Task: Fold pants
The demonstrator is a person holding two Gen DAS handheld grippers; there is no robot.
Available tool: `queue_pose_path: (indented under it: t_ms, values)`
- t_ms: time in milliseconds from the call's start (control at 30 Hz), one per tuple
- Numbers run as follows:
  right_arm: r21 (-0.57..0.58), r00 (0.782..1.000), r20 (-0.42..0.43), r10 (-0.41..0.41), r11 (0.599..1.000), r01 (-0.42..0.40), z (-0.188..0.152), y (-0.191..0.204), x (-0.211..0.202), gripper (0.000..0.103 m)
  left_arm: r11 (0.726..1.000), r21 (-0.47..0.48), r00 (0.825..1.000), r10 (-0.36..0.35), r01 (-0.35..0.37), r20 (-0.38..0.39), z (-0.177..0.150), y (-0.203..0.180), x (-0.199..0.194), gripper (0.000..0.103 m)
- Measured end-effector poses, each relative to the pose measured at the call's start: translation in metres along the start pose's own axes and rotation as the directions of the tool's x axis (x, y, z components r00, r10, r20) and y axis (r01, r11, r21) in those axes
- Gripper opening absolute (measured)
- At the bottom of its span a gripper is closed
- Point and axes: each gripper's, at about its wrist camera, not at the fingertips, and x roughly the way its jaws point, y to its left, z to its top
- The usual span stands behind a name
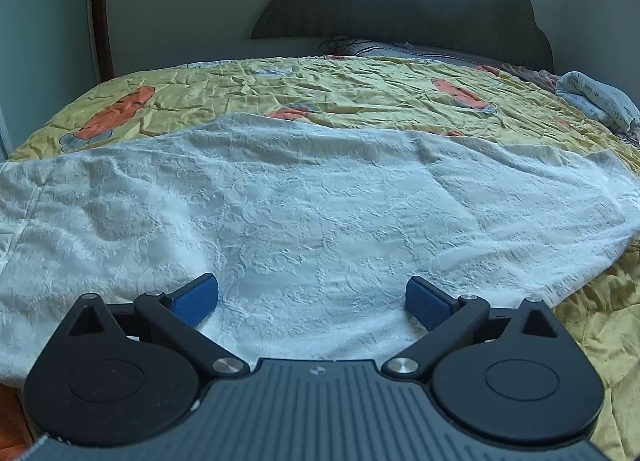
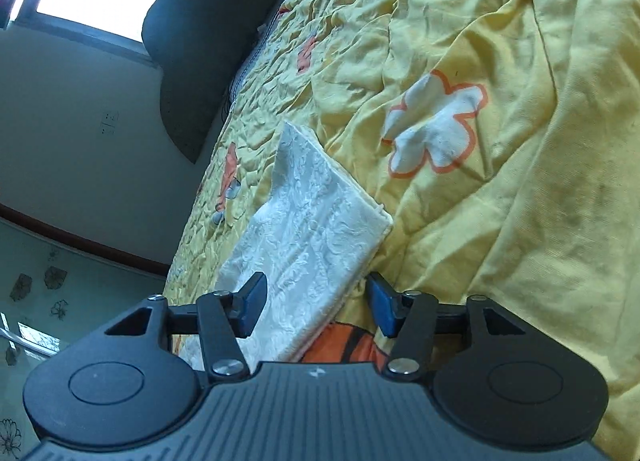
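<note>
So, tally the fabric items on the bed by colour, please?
White: 1, the white pants
Yellow: 1, the yellow quilt
Pale blue-white: 1, the bundled cloth at the far edge
Total: 3

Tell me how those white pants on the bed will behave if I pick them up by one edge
Probably floppy: the pants lie flat and rippled over the yellow quilt, holding no shape of their own. They look thin and light, so the free part would likely hang and drag. The embossed texture should give the open right tongs fair grip, though a lifted layer may slide off the one below.
</note>
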Motion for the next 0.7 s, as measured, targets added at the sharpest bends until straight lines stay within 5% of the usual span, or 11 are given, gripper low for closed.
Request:
queue_pose_path:
  t_ms: [200,400,467,533,700]
  values:
    - [-0.065,0.999,0.046,0.005,0.998,-0.002,-0.008,0.020,0.020,0.069,1.000,0.000,1.000,-0.002,0.002,-0.001,0.000,-0.001,0.000,0.102]
    - [-0.072,0.990,0.132,-0.050,0.996,0.060,-0.010,0.028,0.027,0.069,1.000,0.000,1.000,-0.002,0.002,-0.001,0.000,-0.001,0.000,0.102]
    - [-0.099,0.982,0.159,-0.100,0.988,0.117,-0.013,0.033,0.031,0.059,1.000,0.000,1.000,-0.001,0.001,-0.001,0.000,-0.001,0.000,0.102]
    - [-0.128,0.972,0.176,-0.154,0.976,0.177,-0.015,0.037,0.036,0.033,1.000,0.001,1.000,-0.002,0.002,-0.002,0.000,-0.001,0.000,0.102]
    - [-0.060,0.979,0.167,-0.116,0.990,0.127,-0.012,0.024,0.034,0.030,1.000,0.000,1.000,-0.002,0.002,-0.001,0.000,-0.001,0.000,0.102]
